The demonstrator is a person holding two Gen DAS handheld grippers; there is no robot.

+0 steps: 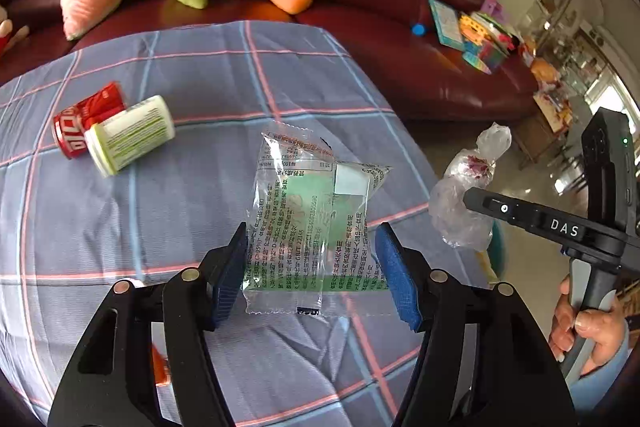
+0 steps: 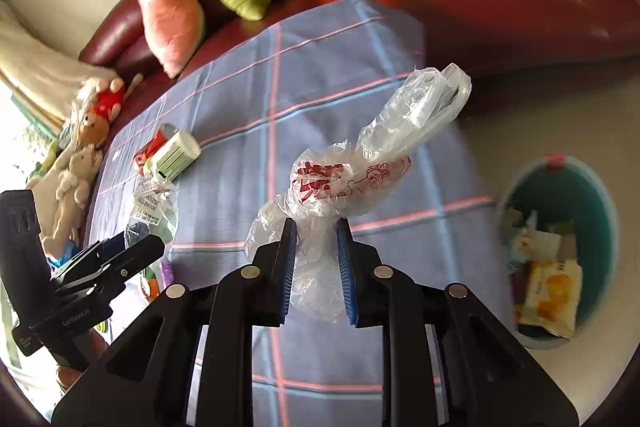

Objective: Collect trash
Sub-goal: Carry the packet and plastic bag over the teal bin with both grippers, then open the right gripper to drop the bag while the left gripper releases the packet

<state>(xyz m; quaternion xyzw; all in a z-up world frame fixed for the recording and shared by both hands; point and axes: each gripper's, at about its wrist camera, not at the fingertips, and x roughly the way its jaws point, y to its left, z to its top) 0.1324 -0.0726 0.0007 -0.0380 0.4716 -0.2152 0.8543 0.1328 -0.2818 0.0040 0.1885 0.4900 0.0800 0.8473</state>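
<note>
Left hand-held gripper [image 1: 310, 267] wide open around clear wrapper [image 1: 310, 223], long axis pointing away; right hand-held gripper [image 2: 316, 259] clamped on plastic bag [image 2: 360, 171], bin [image 2: 556, 247] to its right

We see a clear wrapper [image 1: 308, 223] flat on the worktop, a crumpled plastic bag [image 2: 352, 183] held aloft, and a red can [image 1: 86, 119] and white bottle [image 1: 130, 135] lying touching.

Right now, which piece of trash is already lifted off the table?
The crumpled red-printed plastic bag, pinched in the right gripper; clear wrapper, red can and white bottle lie flat.
</note>
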